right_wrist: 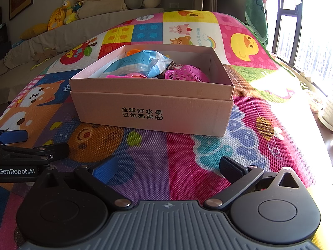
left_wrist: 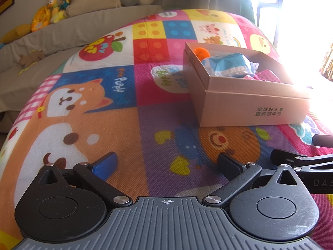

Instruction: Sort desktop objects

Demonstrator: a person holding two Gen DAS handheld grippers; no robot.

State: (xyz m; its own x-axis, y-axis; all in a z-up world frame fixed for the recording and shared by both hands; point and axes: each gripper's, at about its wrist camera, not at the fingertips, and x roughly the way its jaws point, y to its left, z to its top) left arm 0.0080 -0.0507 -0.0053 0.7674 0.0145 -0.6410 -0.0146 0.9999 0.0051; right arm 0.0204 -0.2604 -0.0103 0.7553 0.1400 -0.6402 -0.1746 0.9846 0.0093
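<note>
A tan cardboard box (right_wrist: 154, 116) (left_wrist: 249, 106) stands on the colourful play mat (right_wrist: 187, 156) (left_wrist: 129, 129). Inside lie a blue-and-white plastic packet (right_wrist: 137, 64) (left_wrist: 226, 64), a pink mesh basket (right_wrist: 185, 74), an orange item (right_wrist: 133, 52) (left_wrist: 200, 52) and pink pieces (left_wrist: 268, 76). My right gripper (right_wrist: 167, 168) is open and empty, low over the mat in front of the box. My left gripper (left_wrist: 167, 163) is open and empty too, left of the box's near corner. Each gripper shows at the edge of the other's view: the left gripper (right_wrist: 25, 152), the right gripper (left_wrist: 303, 162).
A beige sofa (left_wrist: 62, 29) with plush toys (left_wrist: 54, 10) and cushions runs along the back left. A bright window (right_wrist: 301, 31) and a white pot (right_wrist: 327, 112) sit at the right. The mat's right edge drops off near the window.
</note>
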